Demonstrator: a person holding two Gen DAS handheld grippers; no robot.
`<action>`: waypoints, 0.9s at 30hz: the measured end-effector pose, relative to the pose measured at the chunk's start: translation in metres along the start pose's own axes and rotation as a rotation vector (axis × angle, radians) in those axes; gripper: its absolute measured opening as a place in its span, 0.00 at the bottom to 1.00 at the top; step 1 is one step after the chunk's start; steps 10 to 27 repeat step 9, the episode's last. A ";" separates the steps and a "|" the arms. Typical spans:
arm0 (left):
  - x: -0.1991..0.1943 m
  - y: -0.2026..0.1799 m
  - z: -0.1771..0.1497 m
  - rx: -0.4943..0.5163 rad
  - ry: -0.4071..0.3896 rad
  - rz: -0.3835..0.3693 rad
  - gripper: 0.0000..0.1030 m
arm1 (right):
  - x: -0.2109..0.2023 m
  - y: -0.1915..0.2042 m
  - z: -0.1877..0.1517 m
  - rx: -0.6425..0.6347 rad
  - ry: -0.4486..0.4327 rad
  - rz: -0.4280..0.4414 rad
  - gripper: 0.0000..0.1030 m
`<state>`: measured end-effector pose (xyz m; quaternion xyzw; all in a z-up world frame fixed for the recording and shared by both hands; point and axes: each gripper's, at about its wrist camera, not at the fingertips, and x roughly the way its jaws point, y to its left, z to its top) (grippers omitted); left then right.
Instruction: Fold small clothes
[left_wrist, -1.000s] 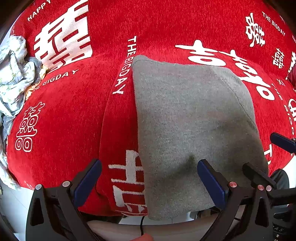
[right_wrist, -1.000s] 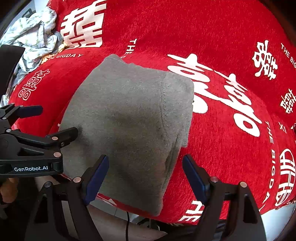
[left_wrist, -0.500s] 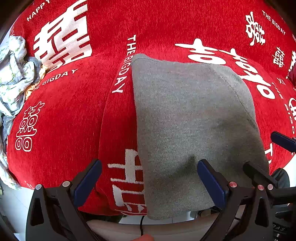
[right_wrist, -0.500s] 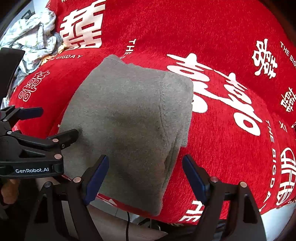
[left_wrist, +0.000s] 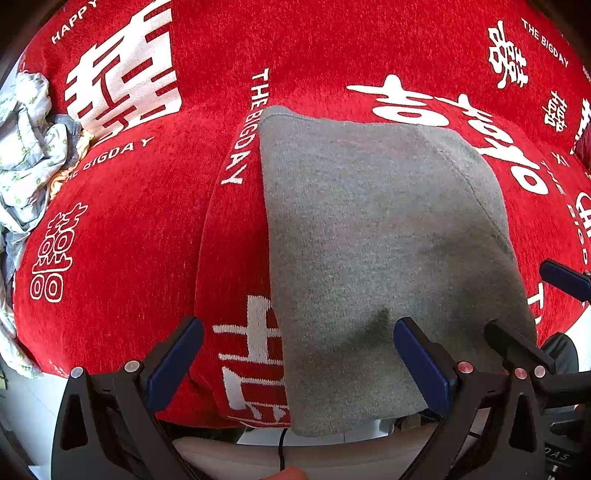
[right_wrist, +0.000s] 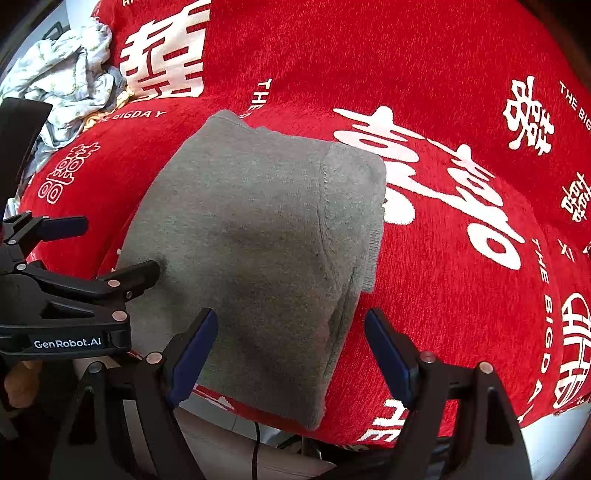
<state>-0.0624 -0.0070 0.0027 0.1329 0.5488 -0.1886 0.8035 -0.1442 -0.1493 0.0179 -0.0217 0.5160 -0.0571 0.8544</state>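
Note:
A grey knit garment (left_wrist: 369, 240) lies folded into a rough rectangle on the red cloth (left_wrist: 110, 240), its near end hanging over the table's front edge. My left gripper (left_wrist: 295, 343) is open wide and hovers over the garment's near left edge; one fingertip (left_wrist: 402, 328) is over the grey fabric, the other over red cloth. In the right wrist view, my right gripper (right_wrist: 291, 332) is also open and straddles the near right part of the grey garment (right_wrist: 258, 240). The left gripper (right_wrist: 107, 247) shows beside it at the left. Neither holds anything.
A crumpled pile of pale printed clothes (left_wrist: 26, 147) (right_wrist: 70, 74) lies at the far left. The red cloth (right_wrist: 443, 74) with white characters covers the whole table. A black cable (left_wrist: 282, 443) hangs below the front edge.

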 end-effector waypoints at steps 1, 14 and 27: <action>0.000 0.000 0.000 0.001 0.001 -0.001 1.00 | 0.000 -0.001 0.000 -0.001 0.000 0.001 0.82; -0.004 -0.003 0.000 0.008 -0.009 -0.008 1.00 | -0.001 -0.004 -0.002 0.016 -0.008 0.010 0.82; -0.004 -0.003 0.000 0.008 -0.009 -0.008 1.00 | -0.001 -0.004 -0.002 0.016 -0.008 0.010 0.82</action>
